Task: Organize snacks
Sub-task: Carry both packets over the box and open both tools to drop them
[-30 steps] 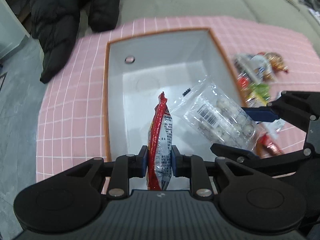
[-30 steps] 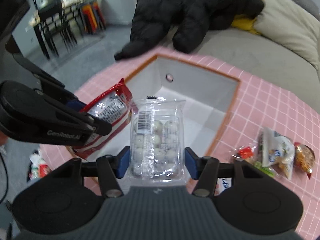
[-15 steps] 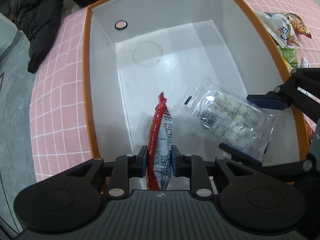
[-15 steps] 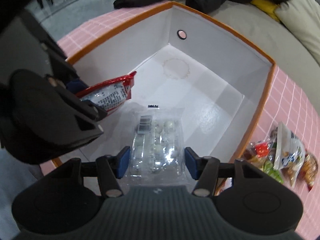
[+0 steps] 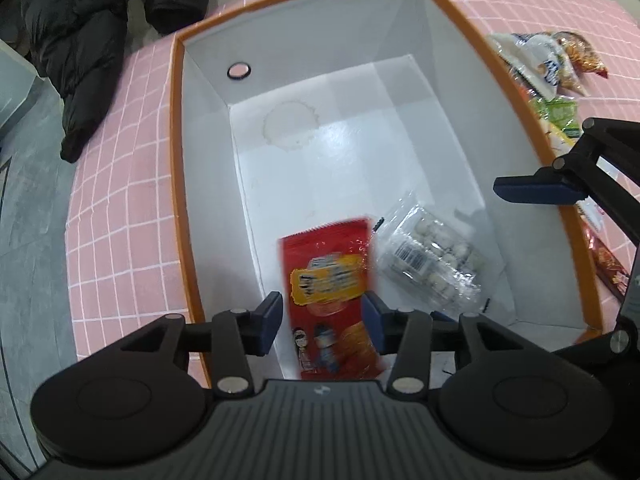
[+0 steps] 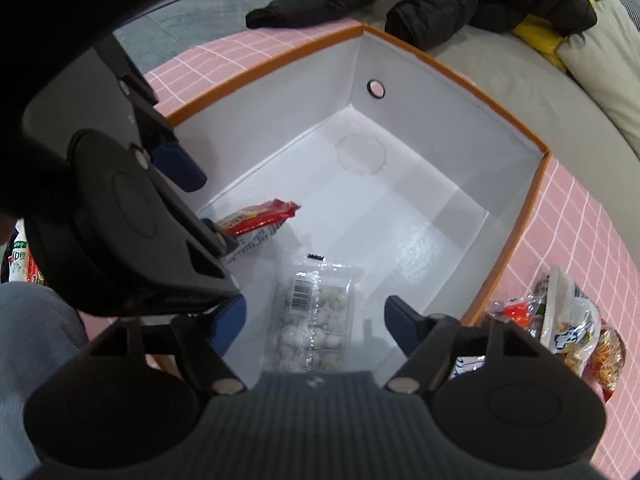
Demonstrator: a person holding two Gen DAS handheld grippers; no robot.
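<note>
Left gripper [image 5: 320,322] jaws spread wide, released, hovering over the near end of the white box [image 5: 448,92]; red snack packet [image 5: 330,292] sits between the pads but not pinched, blurred, looks like it is dropping or just landed flat on the box floor, long axis running away from the gripper toward the far wall. Right gripper [image 6: 314,322] also open, pads well apart, holding nothing; clear tray of white balls [image 6: 316,320] lies on the box floor directly below and ahead of it, barcode end pointing to the far wall, just beside the red snack packet on its right. Both items are inside the box at the near end, far half of the box floor is bare apart from a ring stain. Remaining snack pile [image 6: 568,328] lies outside the box past its right wall on the pink grid counter [image 5: 120,200], so right gripper is clearly the nearer one; next pick probably means lifting out and swinging right over the orange rim. Black jacket [image 5: 100,24] lies beyond the box far-left corner
</note>
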